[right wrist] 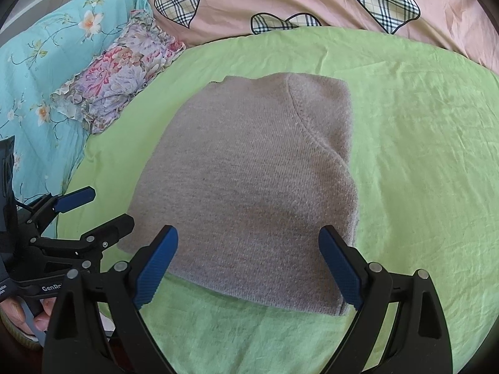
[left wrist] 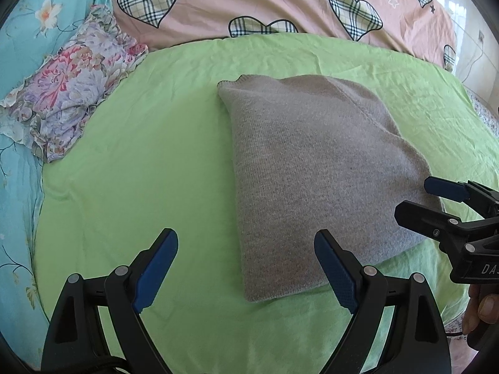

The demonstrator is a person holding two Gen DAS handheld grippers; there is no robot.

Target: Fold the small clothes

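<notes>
Right wrist view: folded grey knit (right wrist: 246,187) lies between both spread, empty tongs (right wrist: 248,268).

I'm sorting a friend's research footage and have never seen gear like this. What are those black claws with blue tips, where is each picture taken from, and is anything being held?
The claws are hand-held two-finger grippers, one in each of a person's hands, each carrying a wide-angle camera that looks along its fingers. One picture comes from the left gripper, the other from the right gripper; each also catches the other gripper at its edge. Both stand open and hold nothing. Ahead lies a folded grey knitted garment on a green sheet. A floral cloth lies at the left, and a pink quilt with checked hearts behind.
</notes>
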